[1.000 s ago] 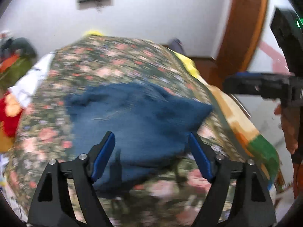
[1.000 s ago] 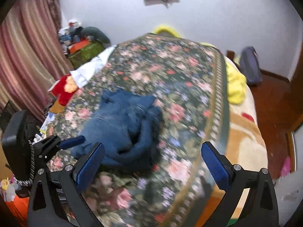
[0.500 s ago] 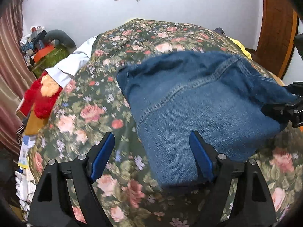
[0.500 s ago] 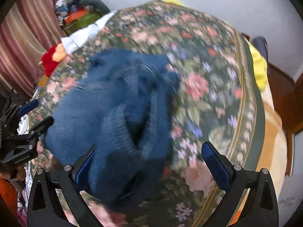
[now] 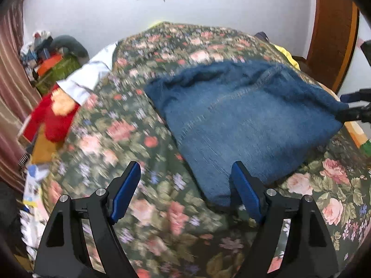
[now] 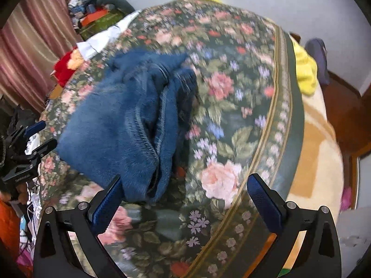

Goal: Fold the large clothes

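You can read no text, label, brand or number anywhere here; motion blur smears the surfaces.

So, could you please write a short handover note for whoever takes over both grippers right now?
Left gripper: open, holding nothing, hovering by the near left corner of the jeans.
Right gripper: open, holding nothing, at the jeans' near right end.
Jeans: a bunched, partly folded blue denim heap on the floral bedspread, its layers and seams uneven in the right wrist view.
Done: the jeans lie on the bed, roughly gathered; whether any fold is final cannot be told.
Left: grasp the near edges, flatten the layers, then finish the folds.
Nearby: a red plush toy at the bed's left edge.
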